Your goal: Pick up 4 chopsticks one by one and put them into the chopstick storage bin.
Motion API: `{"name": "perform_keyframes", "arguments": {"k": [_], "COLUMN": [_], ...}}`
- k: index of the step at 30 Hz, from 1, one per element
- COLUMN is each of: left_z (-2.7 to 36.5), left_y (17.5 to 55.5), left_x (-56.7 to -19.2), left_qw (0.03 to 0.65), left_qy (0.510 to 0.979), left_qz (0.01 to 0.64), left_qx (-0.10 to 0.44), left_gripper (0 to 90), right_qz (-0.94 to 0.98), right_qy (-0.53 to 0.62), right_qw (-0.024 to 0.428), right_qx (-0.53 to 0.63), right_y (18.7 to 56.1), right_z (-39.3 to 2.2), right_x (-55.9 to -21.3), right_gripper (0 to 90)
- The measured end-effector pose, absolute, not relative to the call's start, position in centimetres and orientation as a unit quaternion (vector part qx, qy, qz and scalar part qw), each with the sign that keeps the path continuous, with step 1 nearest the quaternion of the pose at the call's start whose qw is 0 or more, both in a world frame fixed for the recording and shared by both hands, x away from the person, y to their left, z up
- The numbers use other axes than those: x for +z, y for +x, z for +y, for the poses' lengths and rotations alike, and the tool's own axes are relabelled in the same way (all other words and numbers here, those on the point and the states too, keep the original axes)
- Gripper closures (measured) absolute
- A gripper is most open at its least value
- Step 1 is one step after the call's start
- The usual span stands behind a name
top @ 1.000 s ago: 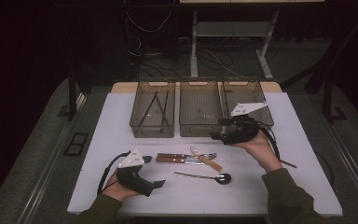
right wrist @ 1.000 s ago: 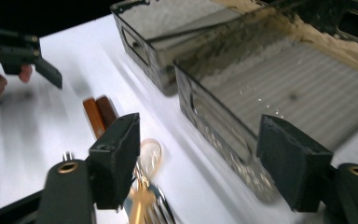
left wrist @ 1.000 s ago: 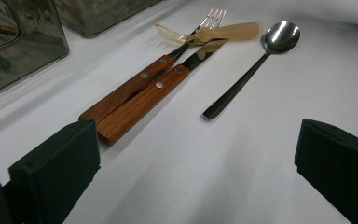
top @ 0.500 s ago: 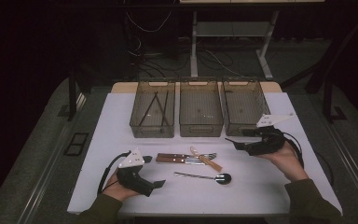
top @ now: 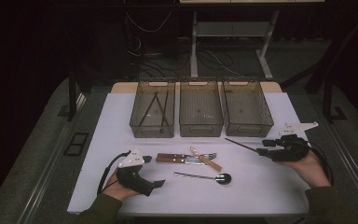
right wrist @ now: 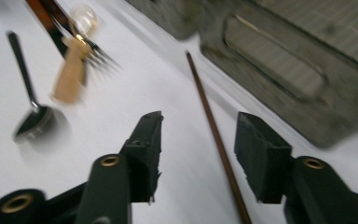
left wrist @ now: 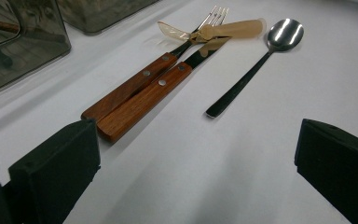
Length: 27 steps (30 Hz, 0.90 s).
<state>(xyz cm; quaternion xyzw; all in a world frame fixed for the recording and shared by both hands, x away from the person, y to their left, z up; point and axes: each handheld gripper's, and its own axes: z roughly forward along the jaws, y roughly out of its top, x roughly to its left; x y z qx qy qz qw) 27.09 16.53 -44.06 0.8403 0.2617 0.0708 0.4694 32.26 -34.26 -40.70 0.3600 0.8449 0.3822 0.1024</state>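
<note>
In the high view, three clear bins stand in a row at twelve o'clock on the white table (top: 121, 116). The left bin (top: 153, 114) holds dark chopsticks; the middle bin (top: 201, 112) and right bin (top: 246, 111) look bare. At three o'clock the right gripper (top: 264, 147) points toward nine, with a single chopstick (top: 241, 143) lying on the table just before its tips. At seven o'clock the left gripper (top: 160, 183) rests on the table.

In the left gripper view, its jaws stand wide apart with nothing between them; wood-handled cutlery (left wrist: 140, 91) and a spoon (left wrist: 256, 63) lie toward twelve.

In the right gripper view, the jaws have just been closing, yet remain apart. The chopstick (right wrist: 212, 126) runs between them on the table, no pad pressing it.
</note>
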Motion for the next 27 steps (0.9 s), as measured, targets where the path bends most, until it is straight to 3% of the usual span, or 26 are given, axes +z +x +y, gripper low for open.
{"name": "perform_keyframes", "arguments": {"k": [9, 27], "left_z": [16.5, 16.4], "left_y": [27.0, 27.1], "left_x": [-44.0, -44.1], "left_qw": [0.47, 0.467], "left_qy": [0.841, 0.843], "left_qz": [0.259, 0.257], "left_qx": [0.071, 0.071], "left_gripper": [0.0, 0.0], "right_qz": [0.851, 0.875], "right_qy": [0.378, 0.368], "right_qw": [0.09, 0.077], "right_qx": [0.352, 0.304], "right_y": [33.0, 33.7], "right_z": [-36.2, -36.1], "right_x": [-42.2, -44.1], "right_gripper": [70.7, 79.5]}}
